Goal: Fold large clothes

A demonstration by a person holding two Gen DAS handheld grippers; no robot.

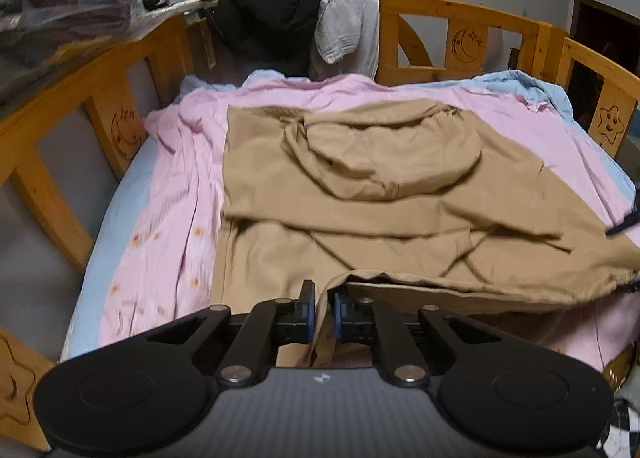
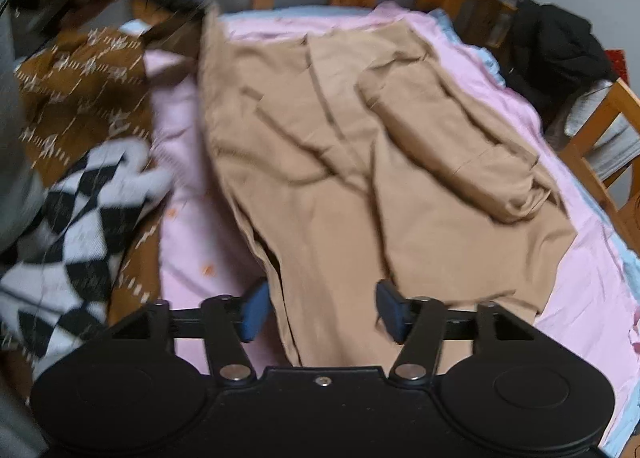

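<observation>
A tan hooded garment (image 1: 360,186) lies spread on a pink sheet (image 1: 168,218), hood up top and one sleeve folded across its body. My left gripper (image 1: 323,306) is shut on the garment's near hem edge, fabric pinched between the blue pads and lifted slightly. In the right wrist view the same tan garment (image 2: 340,162) lies lengthwise with a sleeve folded over. My right gripper (image 2: 322,306) is open, jaws wide apart, hovering over the garment's near end with cloth beneath it.
A wooden bed rail (image 1: 432,34) with moon and star carvings surrounds the bed. Black and grey clothes (image 1: 280,14) hang on the far rail. A brown patterned garment (image 2: 80,98) and a black-and-white checked one (image 2: 72,218) lie at the left of the right wrist view.
</observation>
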